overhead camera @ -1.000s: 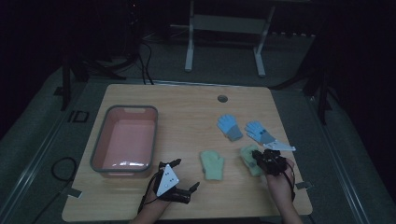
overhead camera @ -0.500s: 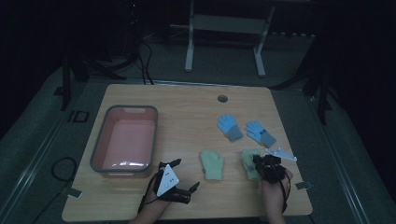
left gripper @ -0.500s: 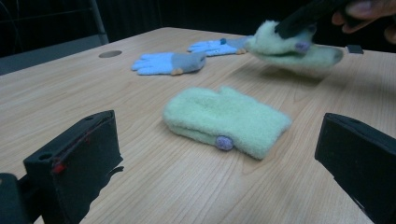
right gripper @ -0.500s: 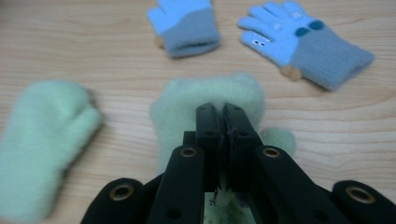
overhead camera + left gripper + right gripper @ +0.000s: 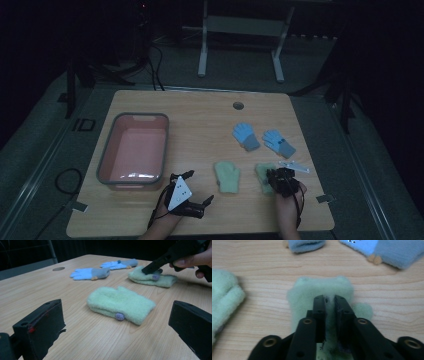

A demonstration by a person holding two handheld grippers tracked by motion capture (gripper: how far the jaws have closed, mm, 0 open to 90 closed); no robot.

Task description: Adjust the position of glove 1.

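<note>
The pale green fleece mitten (image 5: pixel 319 293) at the lower right of the high view is pinched by your right gripper (image 5: pixel 281 181), jaws nearly closed on a fold of its cuff end; its long axis runs away from you, up the frame. Your left gripper (image 5: pixel 186 196) rests spread wide at lower centre, its twin green mitten (image 5: pixel 227 176) lying just ahead. The pink plastic tub (image 5: pixel 134 150) sits well to the left (nothing stands between). Two blue gloves (image 5: pixel 246 135) lie above.
</note>
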